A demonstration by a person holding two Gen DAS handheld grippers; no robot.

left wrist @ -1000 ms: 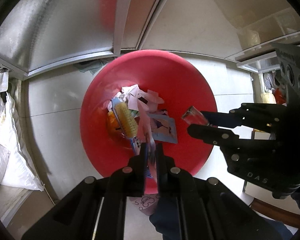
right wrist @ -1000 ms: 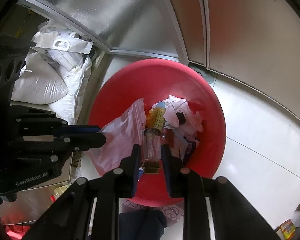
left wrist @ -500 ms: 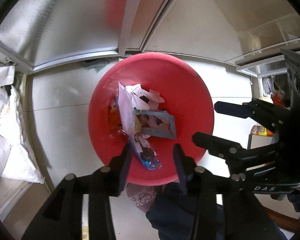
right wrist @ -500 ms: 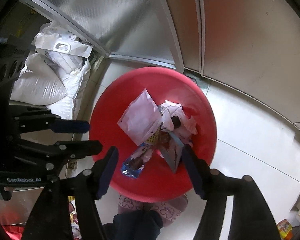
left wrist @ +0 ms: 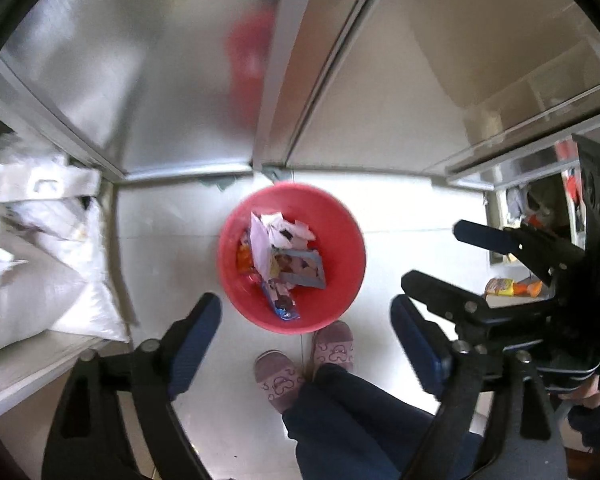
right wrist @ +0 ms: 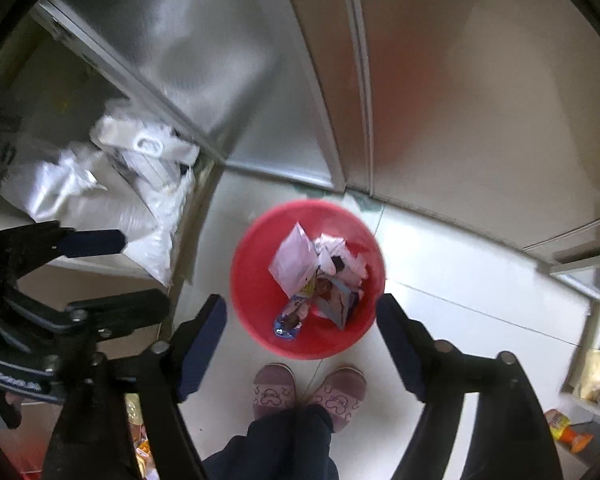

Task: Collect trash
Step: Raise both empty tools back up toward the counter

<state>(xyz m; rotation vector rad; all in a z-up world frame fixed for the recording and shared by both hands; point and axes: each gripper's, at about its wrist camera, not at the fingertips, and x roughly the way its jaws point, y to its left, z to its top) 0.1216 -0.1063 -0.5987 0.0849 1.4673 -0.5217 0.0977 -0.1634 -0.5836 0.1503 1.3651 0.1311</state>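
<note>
White sacks (left wrist: 40,264) lie heaped at the floor's (left wrist: 172,248) left edge, beside frosted sliding doors (left wrist: 140,80). Pink slippers (right wrist: 274,390) (cartoon-patterned) stand together on the pale tiles.

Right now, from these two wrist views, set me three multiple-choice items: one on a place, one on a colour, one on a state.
1. Where does the trash lie?
A. in the basin
B. on the white sacks
C. between the tongs

2. What colour is the basin?
A. blue
B. red
C. green

3. What do the left tongs hold?
A. a bottle
B. a wrapper
C. nothing

Key: 1 A, the wrappers sit inside the basin. 2 B, its wall is red. 3 C, the left tongs are opening, with only floor and slippers behind the gap.
</note>
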